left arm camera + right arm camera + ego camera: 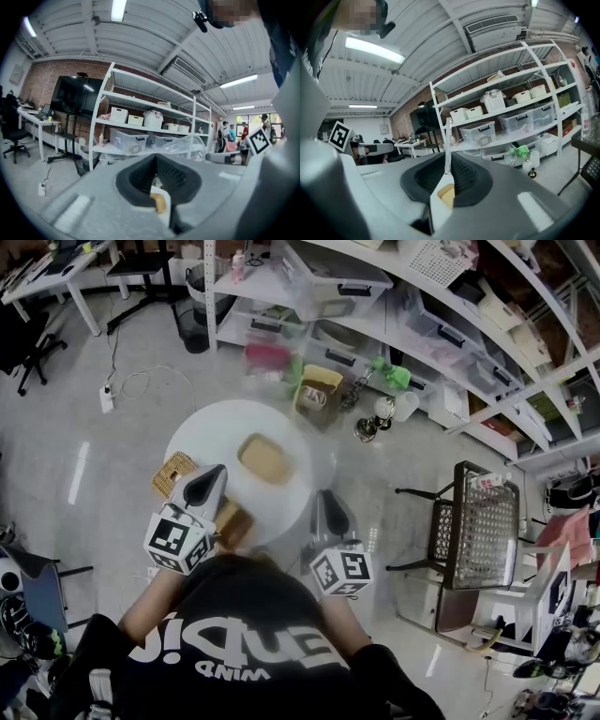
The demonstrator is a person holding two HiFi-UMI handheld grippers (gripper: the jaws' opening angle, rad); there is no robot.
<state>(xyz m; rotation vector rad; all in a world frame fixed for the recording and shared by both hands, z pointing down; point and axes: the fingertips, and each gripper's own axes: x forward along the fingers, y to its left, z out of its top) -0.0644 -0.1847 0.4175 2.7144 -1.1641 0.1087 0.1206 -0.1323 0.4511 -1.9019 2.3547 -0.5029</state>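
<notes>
From above I see a person in a black shirt holding both grippers close to the body, at the near edge of a round white table (pixel 211 427). The left gripper (pixel 208 476) hovers over a brown wooden box (pixel 234 524), beside a woven basket (pixel 172 472). The right gripper (pixel 328 504) is just off the table's right edge, over the floor. A tan wooden tray (pixel 264 457) lies mid-table, apart from both. In the left gripper view the left gripper (pixel 156 161) is shut and empty, aimed level at the shelving. The right gripper (pixel 446 161) likewise stands shut, holding nothing.
White shelving (pixel 375 296) with clear storage bins runs along the back. A green-yellow crate (pixel 317 390) and a green item (pixel 394 374) sit on the floor by it. A black mesh chair (pixel 473 521) stands to the right. A power strip (pixel 106 397) lies on the floor, left.
</notes>
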